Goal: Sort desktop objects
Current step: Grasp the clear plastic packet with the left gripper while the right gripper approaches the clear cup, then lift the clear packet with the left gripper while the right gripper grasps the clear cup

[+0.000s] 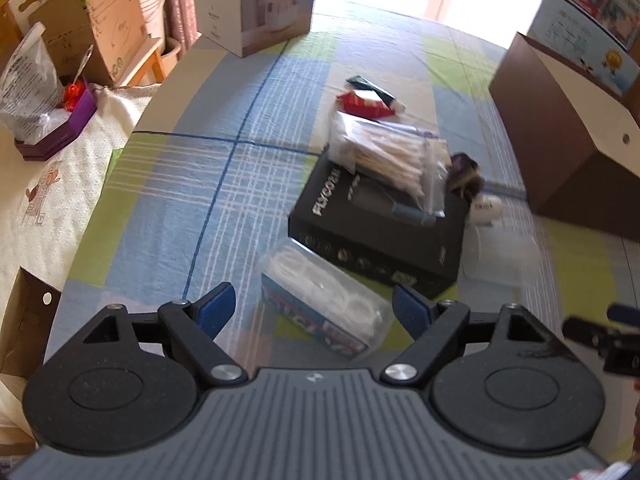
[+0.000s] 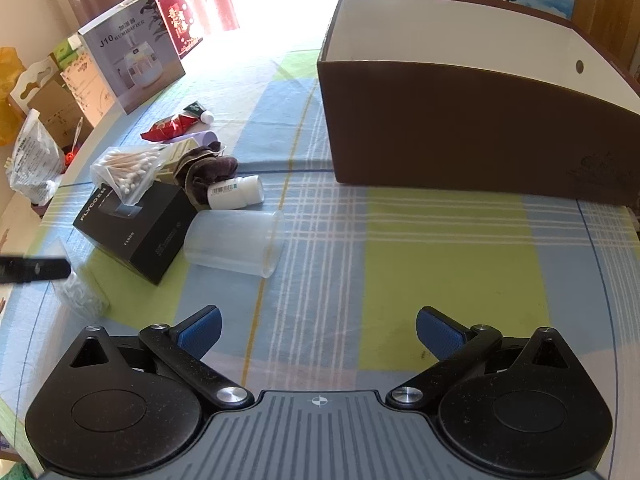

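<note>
My left gripper (image 1: 314, 306) is open, its blue pads on either side of a clear tub of white floss picks (image 1: 324, 300) lying on the checked cloth, without touching it. Behind the tub sits a black FLYCO box (image 1: 376, 224) with a bag of cotton swabs (image 1: 388, 156) on top. My right gripper (image 2: 318, 330) is open over bare cloth with nothing between its fingers. In the right wrist view, a clear plastic cup (image 2: 234, 242) lies on its side, with a white pill bottle (image 2: 236, 192), a dark cloth (image 2: 204, 170) and tubes (image 2: 172, 126) behind. A big brown box (image 2: 460, 124) stands open-topped.
A humidifier carton (image 2: 132, 56) stands at the far left of the table. Cardboard boxes and a plastic bag (image 1: 28, 88) sit on a side surface to the left. The table edge curves along the left. The left gripper's finger (image 2: 36, 269) shows at the right wrist view's left edge.
</note>
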`<state>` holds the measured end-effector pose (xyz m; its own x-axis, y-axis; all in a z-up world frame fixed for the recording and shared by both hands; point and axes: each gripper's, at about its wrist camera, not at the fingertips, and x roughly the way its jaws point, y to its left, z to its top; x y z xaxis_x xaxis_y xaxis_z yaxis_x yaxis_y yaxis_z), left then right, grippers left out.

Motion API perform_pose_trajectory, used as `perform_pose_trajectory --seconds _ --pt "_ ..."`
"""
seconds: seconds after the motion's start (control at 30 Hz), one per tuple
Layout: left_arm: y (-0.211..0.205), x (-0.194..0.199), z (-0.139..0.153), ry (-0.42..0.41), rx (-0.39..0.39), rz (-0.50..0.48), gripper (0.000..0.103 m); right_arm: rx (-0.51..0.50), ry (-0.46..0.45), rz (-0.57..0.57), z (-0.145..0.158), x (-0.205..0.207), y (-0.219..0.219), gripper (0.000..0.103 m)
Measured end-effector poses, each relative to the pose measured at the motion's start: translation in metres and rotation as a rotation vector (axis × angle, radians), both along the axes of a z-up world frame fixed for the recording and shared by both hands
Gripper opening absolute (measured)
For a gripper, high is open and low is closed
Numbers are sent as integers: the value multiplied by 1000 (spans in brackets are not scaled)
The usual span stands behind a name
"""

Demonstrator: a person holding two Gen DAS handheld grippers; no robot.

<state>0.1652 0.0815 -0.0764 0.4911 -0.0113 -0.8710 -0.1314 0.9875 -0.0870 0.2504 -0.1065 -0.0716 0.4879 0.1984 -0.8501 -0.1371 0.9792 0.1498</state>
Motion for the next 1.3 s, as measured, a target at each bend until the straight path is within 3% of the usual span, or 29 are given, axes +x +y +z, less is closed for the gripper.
perform_pose_trajectory --seconds 0.07,0.13,0.23,0.4,0.53,0.8,1.1,1.2,1.3 --pt "0 6 -6 16 25 11 80 -2 -6 2 2 -1 -1 101" --pt "-5 10 -13 39 67 -23 59 -6 -9 -1 2 -3 -2 101" --pt "-7 10 -21 62 122 -56 47 -10 -5 -14 1 -4 -5 101" --pt "2 -1 -21 69 112 -89 44 -7 0 -20 -1 -5 -6 101" --pt "9 -9 -17 61 152 -111 33 -1 -12 14 -2 -3 4 101" --pt "17 0 -14 27 225 -117 32 18 -52 78 -7 18 40 101" --pt "20 -6 -22 70 189 -85 41 3 -84 37 -22 38 74 101" --pt "19 -7 -26 86 187 -80 40 -14 -85 19 -28 43 80 95" --pt "17 -7 -29 89 163 -92 32 -30 -85 20 -33 48 84 88"
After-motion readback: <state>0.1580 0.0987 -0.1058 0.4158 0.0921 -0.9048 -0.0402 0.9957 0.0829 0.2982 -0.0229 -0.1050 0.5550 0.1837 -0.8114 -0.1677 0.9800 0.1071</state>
